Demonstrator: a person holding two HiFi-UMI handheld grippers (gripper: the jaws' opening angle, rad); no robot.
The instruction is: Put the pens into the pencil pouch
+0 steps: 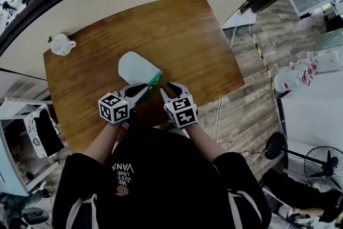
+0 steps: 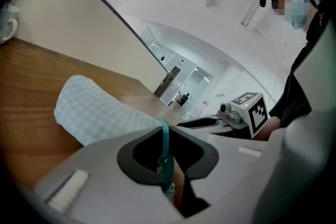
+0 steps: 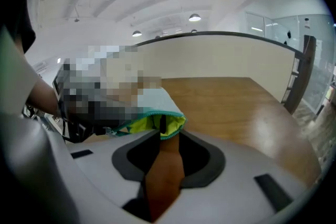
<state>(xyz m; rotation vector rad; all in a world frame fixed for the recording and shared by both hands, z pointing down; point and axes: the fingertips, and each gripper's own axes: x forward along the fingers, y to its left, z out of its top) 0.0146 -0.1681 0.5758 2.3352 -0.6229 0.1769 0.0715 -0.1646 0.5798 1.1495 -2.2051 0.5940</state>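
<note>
A pale blue checked pencil pouch point(image 1: 136, 66) lies on the wooden table point(image 1: 187, 35), its teal zip edge point(image 1: 155, 80) toward me. My left gripper point(image 1: 140, 90) is shut on that teal edge point(image 2: 164, 136), which runs between its jaws in the left gripper view. My right gripper point(image 1: 170, 86) stands open just right of the pouch's mouth, and only bare table shows between its jaws point(image 3: 165, 140). The mouth gapes and shows a yellow lining point(image 3: 144, 124). A slim dark thing point(image 3: 163, 123) stands in it; I cannot tell whether it is a pen. No loose pen is in view.
A white mug point(image 1: 61, 44) stands at the table's far left corner. A curved cream wall runs behind the table. The right edge of the table drops to a wood-plank floor with cables point(image 1: 218, 115).
</note>
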